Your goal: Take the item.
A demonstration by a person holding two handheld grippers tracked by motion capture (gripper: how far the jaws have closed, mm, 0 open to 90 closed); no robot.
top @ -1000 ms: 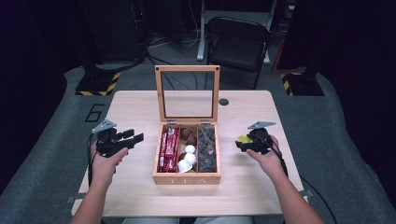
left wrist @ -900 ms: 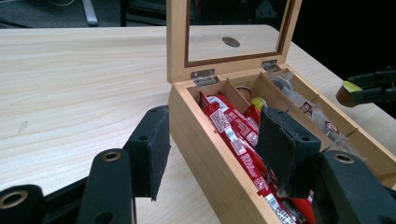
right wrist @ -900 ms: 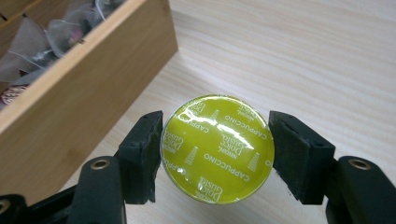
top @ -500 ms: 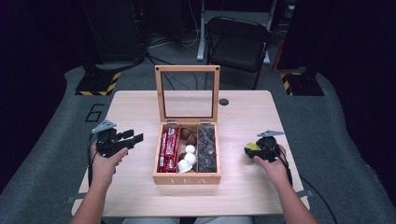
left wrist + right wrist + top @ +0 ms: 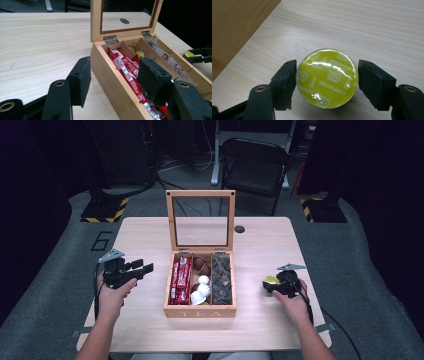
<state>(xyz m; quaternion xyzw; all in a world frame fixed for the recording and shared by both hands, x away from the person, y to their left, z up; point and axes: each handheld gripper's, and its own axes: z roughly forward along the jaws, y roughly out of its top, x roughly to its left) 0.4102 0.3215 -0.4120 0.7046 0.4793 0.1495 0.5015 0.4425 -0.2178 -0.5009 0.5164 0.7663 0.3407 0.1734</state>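
A yellow-green capsule (image 5: 327, 78) marked Cappuccino rests on the table, right of the wooden tea box (image 5: 200, 311). My right gripper (image 5: 327, 81) straddles it. Its jaws have just been opening, and a thin gap shows at the right pad (image 5: 372, 82). In the high view this right gripper (image 5: 266, 286) lies low on the table with the capsule (image 5: 271, 280) at its tip. My left gripper (image 5: 142, 266) hovers left of the box, open and empty. In its own view the left gripper (image 5: 113, 75) points along the box's left wall (image 5: 110, 75).
The box's glass lid (image 5: 201, 195) stands upright at the back. Red packets (image 5: 180, 279) fill the left compartment, white and brown capsules (image 5: 201, 285) the middle, dark sachets (image 5: 221, 279) the right. A round hole (image 5: 239, 229) sits in the table behind. A chair (image 5: 257, 167) stands beyond the table.
My right hand has come down and nearer to the table's front edge, bringing the capsule onto the table. Its jaws have widened. The left hand has kept still.
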